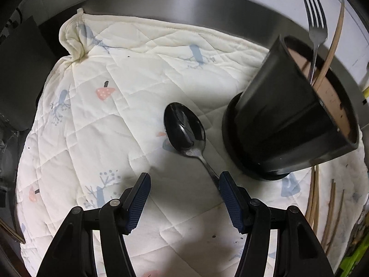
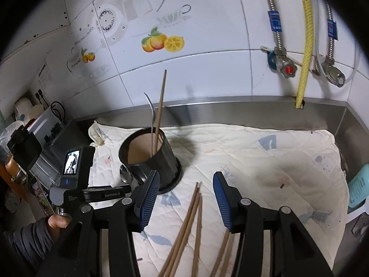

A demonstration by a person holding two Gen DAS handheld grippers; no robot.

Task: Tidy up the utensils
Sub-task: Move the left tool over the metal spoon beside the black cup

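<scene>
Left tool (image 2: 115, 192) body marked "GenRobot.AI".

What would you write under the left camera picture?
Open left gripper over a spoon on a quilted cloth, beside a black cup.

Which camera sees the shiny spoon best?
The left wrist view: the spoon lies whole on the quilted mat, bowl up, its handle running toward the left gripper. The right wrist view shows only a sliver of its bowl peeking from behind the black utensil holder.
</scene>
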